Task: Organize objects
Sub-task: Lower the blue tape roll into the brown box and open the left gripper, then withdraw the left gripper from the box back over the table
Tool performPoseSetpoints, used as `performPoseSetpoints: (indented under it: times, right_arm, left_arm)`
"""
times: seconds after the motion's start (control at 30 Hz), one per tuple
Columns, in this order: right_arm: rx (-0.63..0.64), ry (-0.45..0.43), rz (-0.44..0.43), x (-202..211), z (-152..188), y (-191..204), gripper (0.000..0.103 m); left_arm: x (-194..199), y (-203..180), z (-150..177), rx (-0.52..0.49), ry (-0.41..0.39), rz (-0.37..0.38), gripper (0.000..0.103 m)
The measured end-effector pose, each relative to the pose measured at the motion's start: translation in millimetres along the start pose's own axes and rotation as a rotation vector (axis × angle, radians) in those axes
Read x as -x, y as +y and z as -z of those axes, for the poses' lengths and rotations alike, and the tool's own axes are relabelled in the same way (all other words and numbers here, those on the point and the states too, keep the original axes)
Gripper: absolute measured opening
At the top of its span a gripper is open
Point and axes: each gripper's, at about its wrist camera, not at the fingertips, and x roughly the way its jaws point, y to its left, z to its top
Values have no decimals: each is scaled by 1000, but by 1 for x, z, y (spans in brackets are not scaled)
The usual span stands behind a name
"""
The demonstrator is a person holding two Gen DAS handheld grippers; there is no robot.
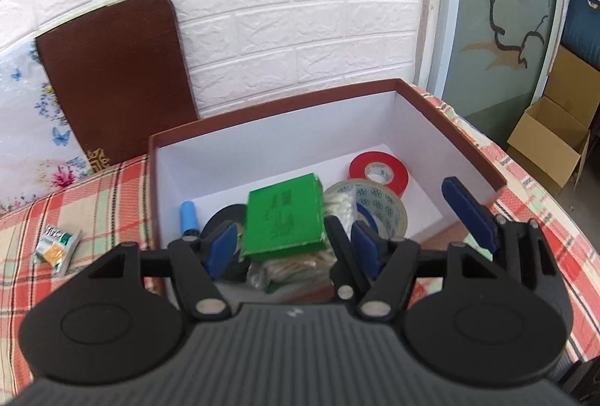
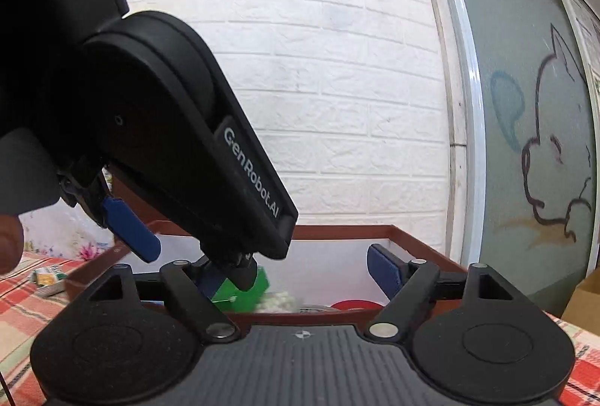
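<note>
left gripper point(image 1: 296, 237) hangs over the near edge of the brown box point(image 1: 465, 128), tilted down into it, jaws apart, pads clear of everything. green box point(image 1: 283, 214) sits between its fingers but untouched; in the right wrist view it shows as a green corner point(image 2: 243, 289) just under the left gripper's tip. i read it as dropped in, lying tilted on top of the pile. right gripper point(image 2: 296, 274) sits level at the box's near rim, jaws spread, nothing between them; in the left wrist view its blue pads show at about 3 o'clock from the green box. already inside: red tape roll point(image 1: 378, 169) toward the far right corner, about 1 o'clock from the green box, printed clear tape roll point(image 1: 375, 207) at 3 o'clock touching a white stringy bundle point(image 1: 339, 207), black tape roll point(image 1: 225, 218) at 9 o'clock, partly under the green box, blue tube point(image 1: 189, 214) further out at 9 o'clock by the left wall. left over: one small sachet point(image 1: 56, 248) on the checked tablecloth point(image 1: 75, 203), outside the box, well off at 9 o'clock. judgement: most of the sort is done and that sachet is the only loose item i can see; table areas outside both views unknown. brown board point(image 1: 112, 75) leaning on the wall at 11 o'clock could be the lid, can't confirm.
</note>
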Motion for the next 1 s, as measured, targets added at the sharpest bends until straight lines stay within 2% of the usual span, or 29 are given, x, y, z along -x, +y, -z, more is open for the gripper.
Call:
performPoseSetpoints:
  times: [0.2,0.3,0.4,0.5,0.53,0.57,0.7,0.73,0.77,0.87,0.9,1.0]
  right_arm:
    - [1,77,-49,37,2,16,77]
    - [-74,218,-115,41,5,20,77]
    - [-124,362,-181,39,13,29,76]
    - [-135,445,-223,35,18,40,75]
    - [-129,464,-229,49,18,50,75]
    - [-124,478,-234,40,25,63,75]
    - [-94,503,-230,28,28,66,71]
    - [-87,504,-225,34,27,74,71]
    - [-86,504,-219,43,29,66,72]
    - [-71,510,-213,45,27,65,71]
    - [-73,512,-208,36,26,77,71]
    - [-119,541,-193,45,28,73,71]
  left_arm:
    - [27,21,37,15,4,-12,72]
    - [33,35,58,10,12,-47,72]
    - [29,55,78,41,57,-87,72]
    - [23,74,101,72,100,-145,72]
    - [22,79,108,77,110,-163,72]
    - [21,85,114,85,121,-176,72]
    - [20,107,135,146,146,-191,74]
    - [20,111,137,158,151,-197,74]
    - [20,115,140,164,152,-204,76]
    - [24,124,144,192,145,-208,76]
    - [26,126,144,198,145,-208,76]
    - [32,131,146,209,145,-197,76]
